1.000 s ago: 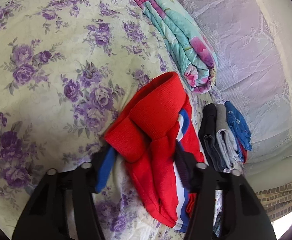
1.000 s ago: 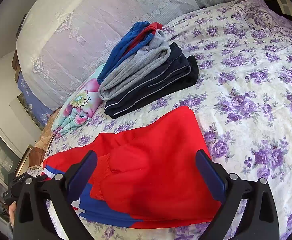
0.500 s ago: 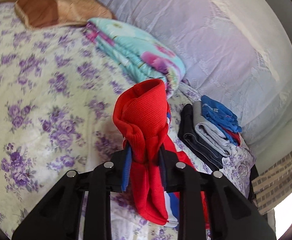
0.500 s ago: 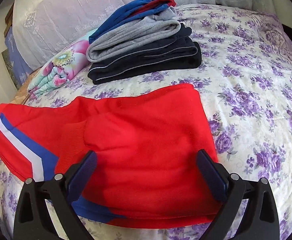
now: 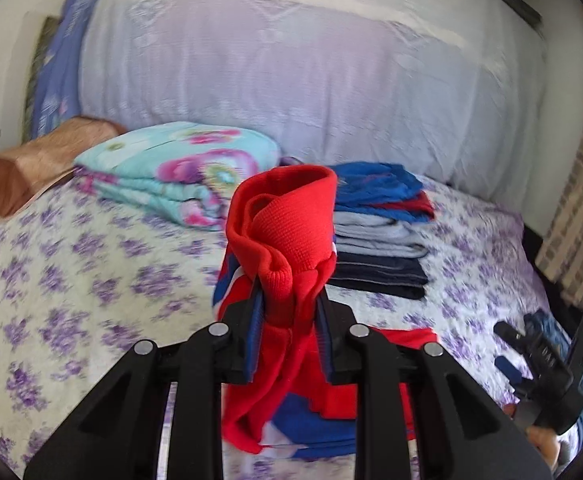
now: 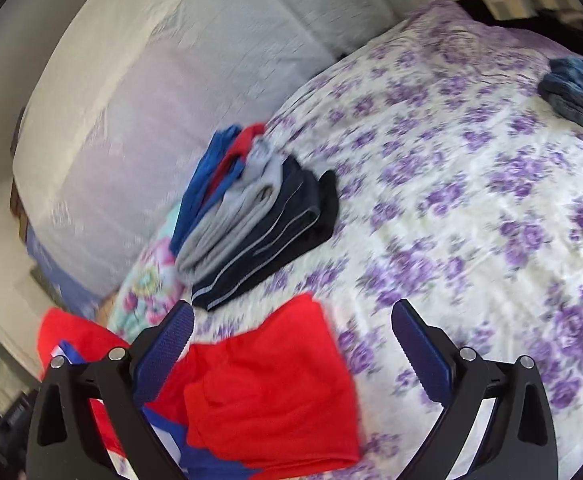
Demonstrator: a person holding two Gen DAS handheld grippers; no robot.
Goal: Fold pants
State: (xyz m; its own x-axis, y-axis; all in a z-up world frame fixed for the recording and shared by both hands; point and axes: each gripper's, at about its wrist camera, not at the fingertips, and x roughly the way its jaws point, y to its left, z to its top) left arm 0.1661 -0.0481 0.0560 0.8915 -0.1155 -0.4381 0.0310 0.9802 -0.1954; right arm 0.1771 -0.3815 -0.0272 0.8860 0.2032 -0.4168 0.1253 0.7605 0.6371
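Red pants (image 5: 287, 240) with blue and white stripes lie partly folded on the flowered bed. My left gripper (image 5: 289, 308) is shut on a bunched red end of the pants and holds it raised above the bed. The rest of the pants (image 6: 267, 392) lies on the bed under my right gripper (image 6: 291, 340), which is open and empty above the folded red part. The right gripper also shows in the left wrist view (image 5: 531, 356) at the right edge.
A stack of folded clothes (image 5: 375, 236), also in the right wrist view (image 6: 251, 216), sits behind the pants. A folded floral blanket (image 5: 175, 172) and a brown pillow (image 5: 31, 168) lie left. Dark blue jeans (image 6: 575, 88) lie far right. A white-covered headboard (image 5: 291, 80) rises behind.
My left gripper has lifted the gripped pants end higher and swung toward the headboard. My right gripper has risen and moved right off the pants, still open.
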